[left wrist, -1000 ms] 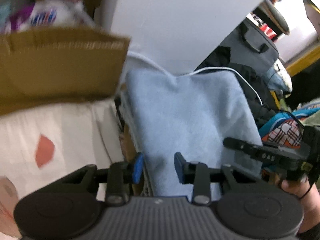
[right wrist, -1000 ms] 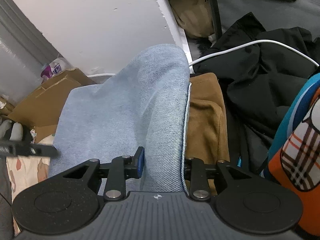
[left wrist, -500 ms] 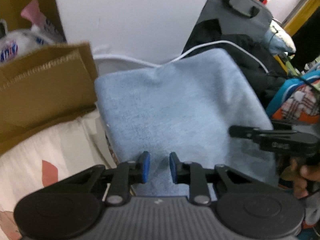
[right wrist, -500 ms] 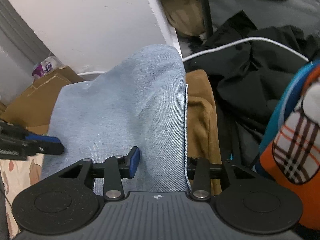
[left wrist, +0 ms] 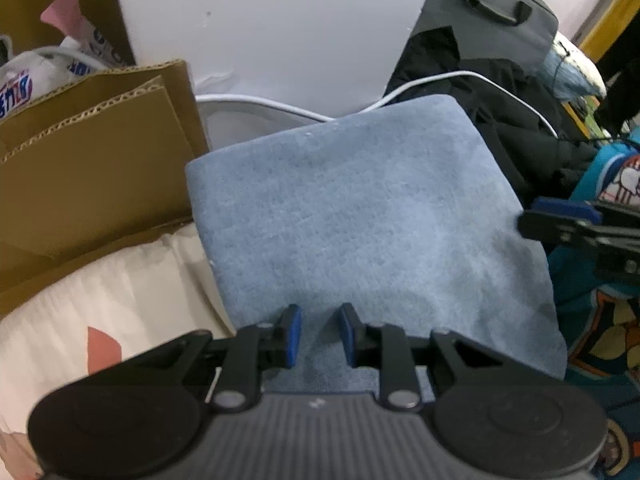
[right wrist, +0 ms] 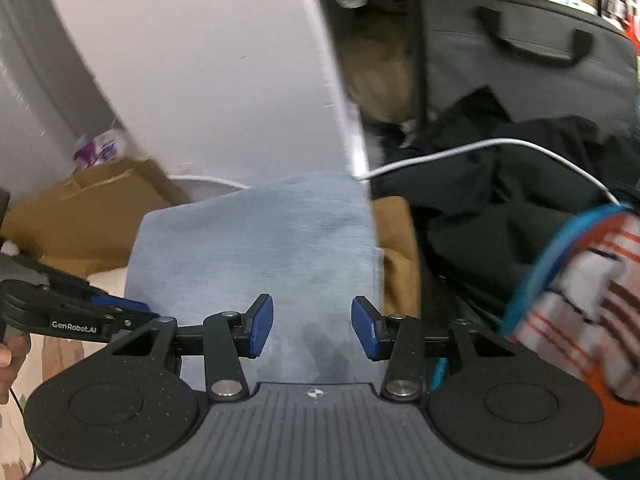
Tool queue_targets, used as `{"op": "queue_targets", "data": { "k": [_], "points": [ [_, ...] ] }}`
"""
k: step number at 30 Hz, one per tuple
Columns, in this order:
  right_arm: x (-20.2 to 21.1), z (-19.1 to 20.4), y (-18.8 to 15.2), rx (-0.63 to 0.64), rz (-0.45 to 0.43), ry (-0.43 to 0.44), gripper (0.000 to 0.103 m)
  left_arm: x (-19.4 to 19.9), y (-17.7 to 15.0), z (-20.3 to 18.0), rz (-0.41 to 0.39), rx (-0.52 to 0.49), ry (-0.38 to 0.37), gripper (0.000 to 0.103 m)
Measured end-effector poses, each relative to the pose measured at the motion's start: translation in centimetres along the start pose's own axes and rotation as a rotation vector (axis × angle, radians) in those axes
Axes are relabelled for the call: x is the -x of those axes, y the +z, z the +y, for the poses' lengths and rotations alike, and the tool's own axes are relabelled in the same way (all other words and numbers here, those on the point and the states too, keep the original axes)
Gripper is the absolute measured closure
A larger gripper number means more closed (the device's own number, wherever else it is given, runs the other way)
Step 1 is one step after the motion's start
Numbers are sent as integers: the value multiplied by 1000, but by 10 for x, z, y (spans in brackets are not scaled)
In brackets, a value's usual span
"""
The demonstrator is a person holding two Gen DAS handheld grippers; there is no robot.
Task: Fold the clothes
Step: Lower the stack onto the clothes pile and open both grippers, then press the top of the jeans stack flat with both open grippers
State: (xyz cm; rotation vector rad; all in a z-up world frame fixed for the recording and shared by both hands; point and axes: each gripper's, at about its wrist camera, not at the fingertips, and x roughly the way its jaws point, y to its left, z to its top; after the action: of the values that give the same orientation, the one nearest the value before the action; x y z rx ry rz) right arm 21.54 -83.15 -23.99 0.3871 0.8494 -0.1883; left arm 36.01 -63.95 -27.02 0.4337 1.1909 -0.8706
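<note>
- since a second ago your right gripper (right wrist: 312, 332) has let the denim's right edge out from between its pads; its jaws are opening now, with nothing clamped and the cloth only lying under the gap.
- over the same second your left gripper (left wrist: 316, 334) has dropped closer to the blue denim garment (left wrist: 360, 216) and narrowed its jaws, and the cardboard box (left wrist: 92, 152) has slid out to the left of its view.
- nearest you, the left jaws stand narrow over the garment's near edge. a low ridge of denim seems to sit between the pads, but you cannot tell from here whether they truly pinch it.
- the folded garment spreads away from both grippers as a flat, roughly square pad, its near edge right at the left fingertips and its far edge up by the white wall (left wrist: 280, 20).
- in the left view the right gripper's fingers poke in at the garment's right edge, touching or just beside it.
- to the left lie a white patterned bedsheet (left wrist: 100, 304) and the box; to the right, a tan garment (right wrist: 396, 240) peeks from under the denim, next to black clothes (right wrist: 520, 200) and a white cable (right wrist: 460, 152).
- risk: if the left pads hold only the top layer, lifting will peel the fold open.
- risk: with the right side freed, a one-sided pull could skew the stack or drag the tan piece.
- risk: the cable runs close to the far corner and could snag.
</note>
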Motion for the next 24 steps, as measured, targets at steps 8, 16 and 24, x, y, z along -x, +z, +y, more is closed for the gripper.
{"op": "queue_targets", "data": {
  "k": [8, 16, 24],
  "points": [
    [-46, 24, 5, 82, 44, -11, 52, -13, -4, 3, 2, 11, 13, 78],
    [-40, 39, 25, 166, -5, -28, 52, 16, 15, -4, -85, -72, 51, 69],
    [-63, 37, 44, 176, -19, -17, 52, 10, 39, 7, -192, -66, 123, 69]
  ]
}}
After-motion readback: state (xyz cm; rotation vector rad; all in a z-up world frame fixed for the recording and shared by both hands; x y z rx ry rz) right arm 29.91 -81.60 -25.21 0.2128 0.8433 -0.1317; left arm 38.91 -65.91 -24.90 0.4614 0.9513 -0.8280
